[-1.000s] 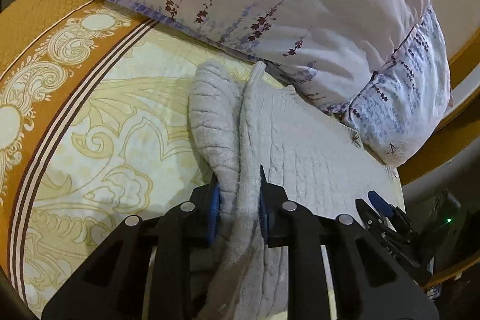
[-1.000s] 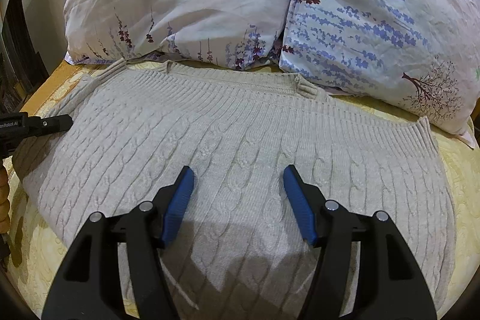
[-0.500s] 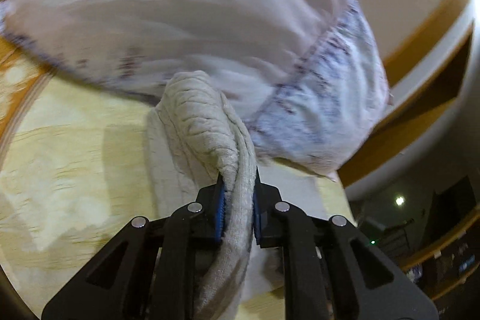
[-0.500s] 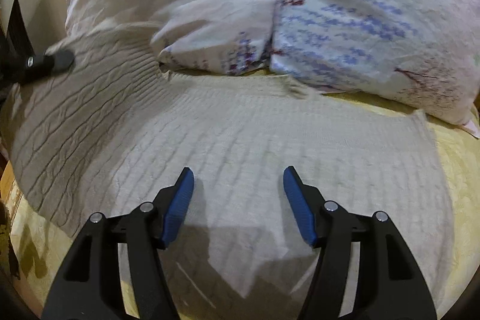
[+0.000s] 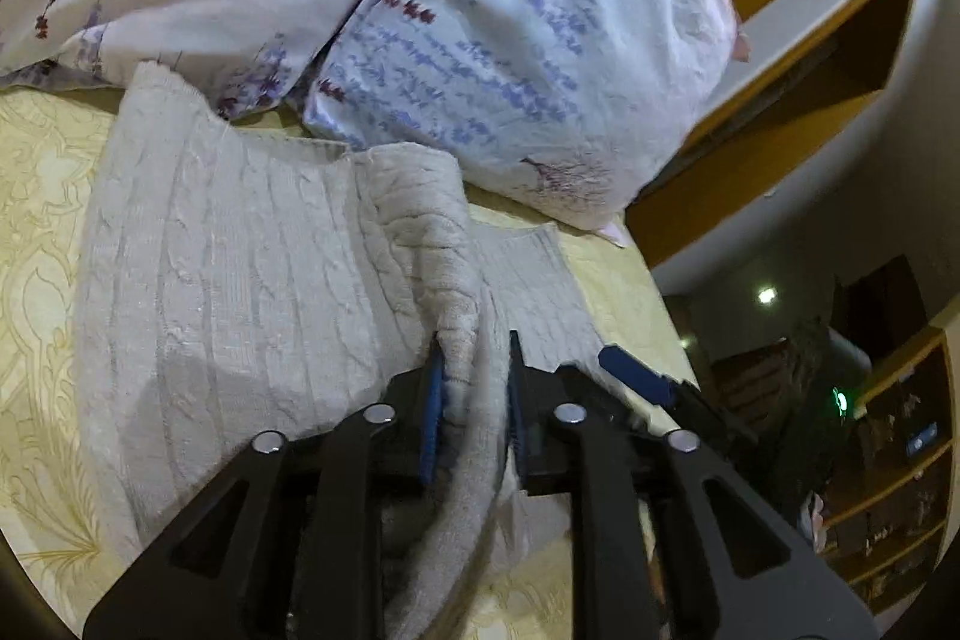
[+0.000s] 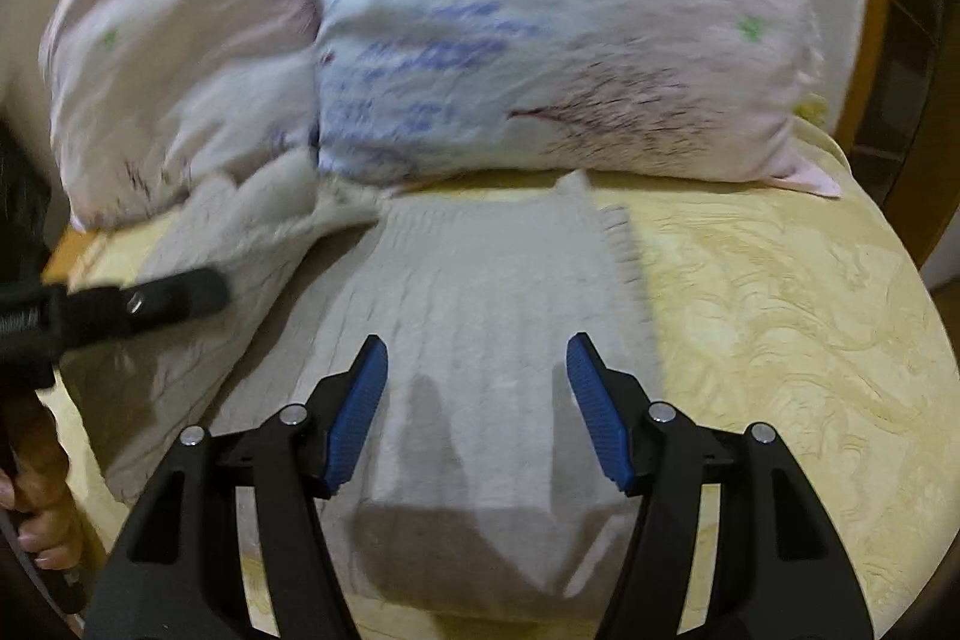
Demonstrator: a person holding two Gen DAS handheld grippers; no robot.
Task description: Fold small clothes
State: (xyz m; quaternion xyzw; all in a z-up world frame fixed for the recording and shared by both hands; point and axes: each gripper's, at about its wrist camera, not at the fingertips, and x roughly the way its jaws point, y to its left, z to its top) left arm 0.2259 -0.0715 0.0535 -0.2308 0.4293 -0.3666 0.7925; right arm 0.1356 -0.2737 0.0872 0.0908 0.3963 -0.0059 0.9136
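A bunched fold of a cream cable-knit sweater (image 5: 240, 280) is seen between the blue pads of the left gripper (image 5: 471, 388), whose jaws are opening at this moment; the knit still fills the narrow gap and touches both pads. The gathered edge is raised above the rest of the garment, which is spread flat on the bed (image 5: 36, 232) over a yellow patterned bedspread. In the right wrist view, the right gripper (image 6: 477, 400) is held with its jaws well apart and nothing between them, poised over the near right part of the sweater (image 6: 492, 316). That view is blurred, so whether its pads touch the knit cannot be told. The left gripper (image 6: 150, 304) is visible at the left edge of the same view, a black finger reaching across the lifted portion of the garment, with a person's hand (image 6: 36, 490) wrapped round its handle below. Beyond the sweater, two floral pillows (image 5: 510, 40) are propped side by side at the head of the bed, their lower edges touching the garment's far hem. Wooden shelving (image 5: 900, 460) is glimpsed in the dim room at the right of the left wrist view.
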